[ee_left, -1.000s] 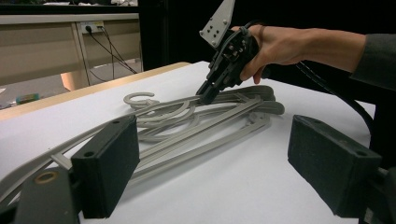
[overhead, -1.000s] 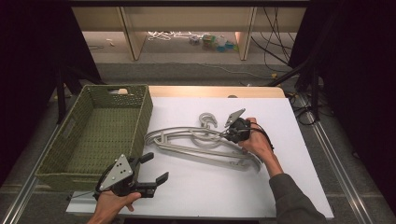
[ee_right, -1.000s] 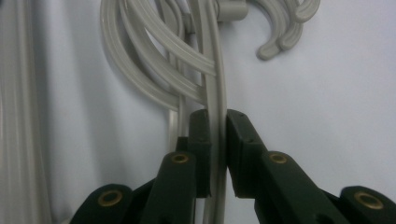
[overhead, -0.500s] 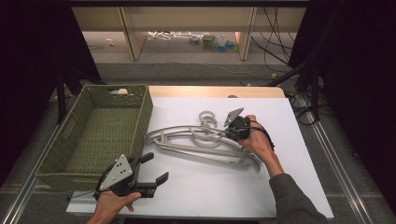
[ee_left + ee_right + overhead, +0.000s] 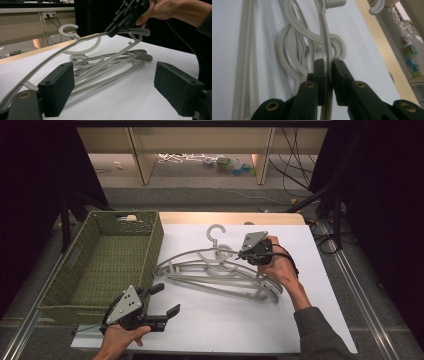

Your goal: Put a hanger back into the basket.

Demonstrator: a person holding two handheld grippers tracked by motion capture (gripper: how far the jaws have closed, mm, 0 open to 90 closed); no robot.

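Note:
Several grey plastic hangers (image 5: 225, 282) lie in a pile mid-table. My right gripper (image 5: 241, 254) is shut on the arm of the top hanger (image 5: 200, 254) and holds it up off the pile, tilted, with its hook (image 5: 216, 231) toward the far edge. In the right gripper view the two pads (image 5: 320, 72) pinch the thin grey arm (image 5: 326, 50) just below the hook. My left gripper (image 5: 162, 301) rests near the front edge, open and with nothing in it. Its view shows the raised hanger (image 5: 82, 41) and the right gripper (image 5: 125, 16) beyond its wide-apart pads (image 5: 56, 91).
A green woven basket (image 5: 100, 265) stands at the table's left, close to the left gripper. The white tabletop (image 5: 320, 285) has free room at the right and front. Dark stands and cables flank the table, with low shelves behind it.
My right gripper has risen with the hanger, lifting its near end off the pile. The left gripper has stayed where it was.

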